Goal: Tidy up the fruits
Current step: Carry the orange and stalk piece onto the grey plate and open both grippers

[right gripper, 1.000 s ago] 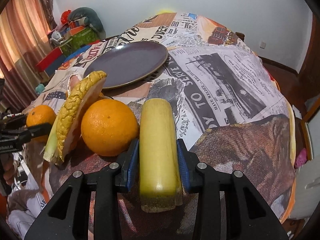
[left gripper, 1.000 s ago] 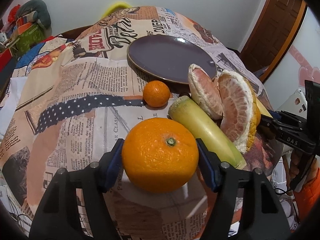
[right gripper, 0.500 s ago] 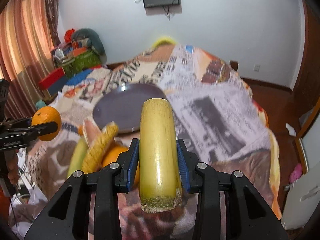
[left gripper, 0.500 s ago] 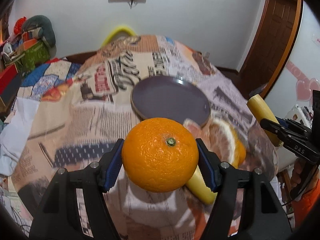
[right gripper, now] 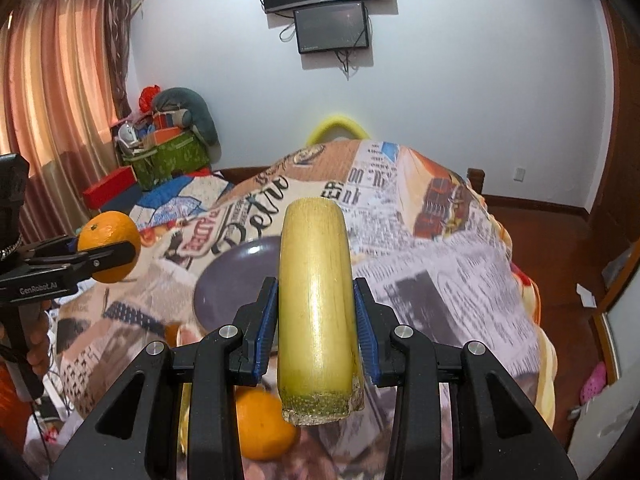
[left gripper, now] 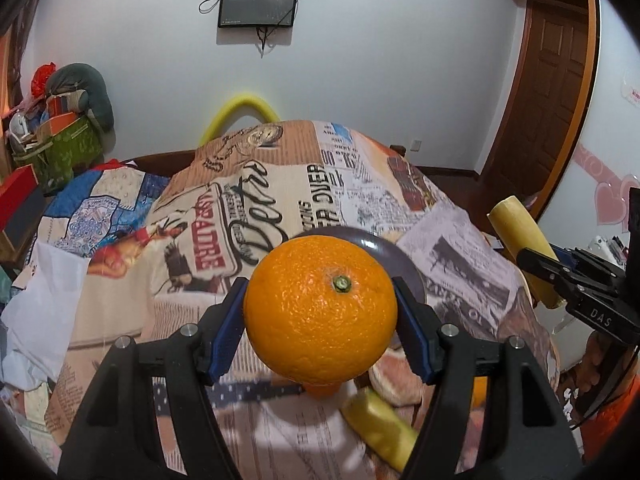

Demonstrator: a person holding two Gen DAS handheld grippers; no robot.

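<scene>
Only the right wrist view shows 1 orange (right gripper: 262, 424) under the sugarcane piece (right gripper: 316, 308).

I see a surface draped in a newspaper-print cloth (right gripper: 420, 240) of cream, brown and orange patches. On it lies a round dark purple plate (right gripper: 232, 276), with a whole orange (right gripper: 260, 424), a pale yellow-green stalk piece (left gripper: 380, 424) and a peeled citrus segment (left gripper: 388, 376) lying on the cloth nearer me.
</scene>
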